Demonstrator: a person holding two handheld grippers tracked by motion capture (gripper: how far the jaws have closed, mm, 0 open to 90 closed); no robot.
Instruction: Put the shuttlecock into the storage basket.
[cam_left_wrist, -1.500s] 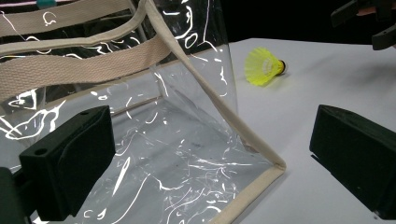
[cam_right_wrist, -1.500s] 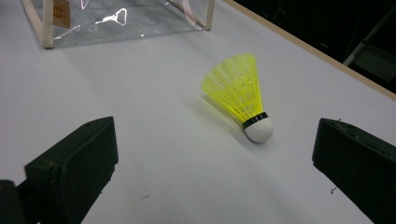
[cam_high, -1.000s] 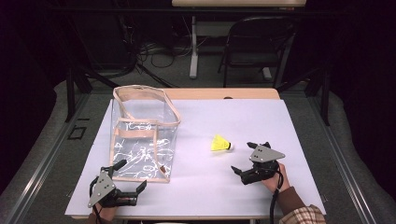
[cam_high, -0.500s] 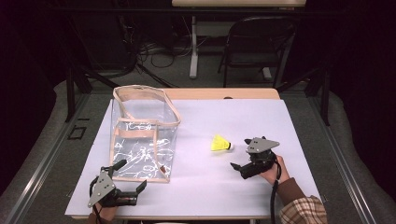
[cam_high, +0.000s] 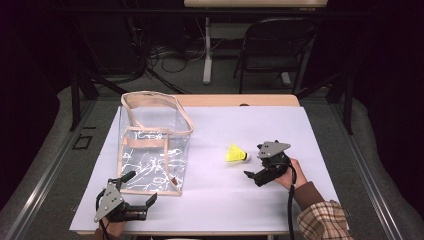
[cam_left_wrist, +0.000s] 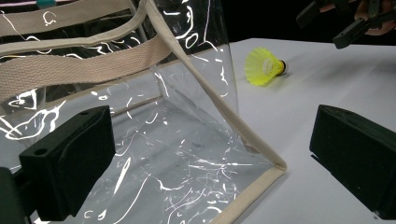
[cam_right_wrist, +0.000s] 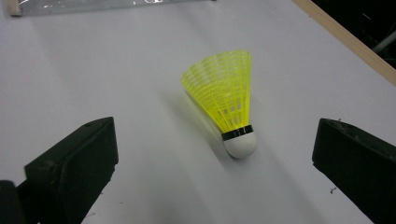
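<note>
We see a yellow shuttlecock (cam_right_wrist: 223, 105) lying on its side on the white table (cam_high: 300, 125), its ribbed plastic skirt flaring away from a white cork tip ringed by a black band. It rests right of the clear tote bag (cam_high: 152, 150). Our right gripper (cam_high: 256, 165) sits just beside it, jaws wide. Our left gripper (cam_high: 141, 194) gapes wide near the bag's near corner.

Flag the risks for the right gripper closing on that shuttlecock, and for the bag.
1. The shuttlecock lies on its side, untouched, between the open right gripper jaws; a round cork and cone could roll or squirt out as they close.
2. Its thin yellow skirt could crush if pinched there.
3. The clear bag stands soft-walled; the open left gripper isn't holding it, so it may tip.
</note>
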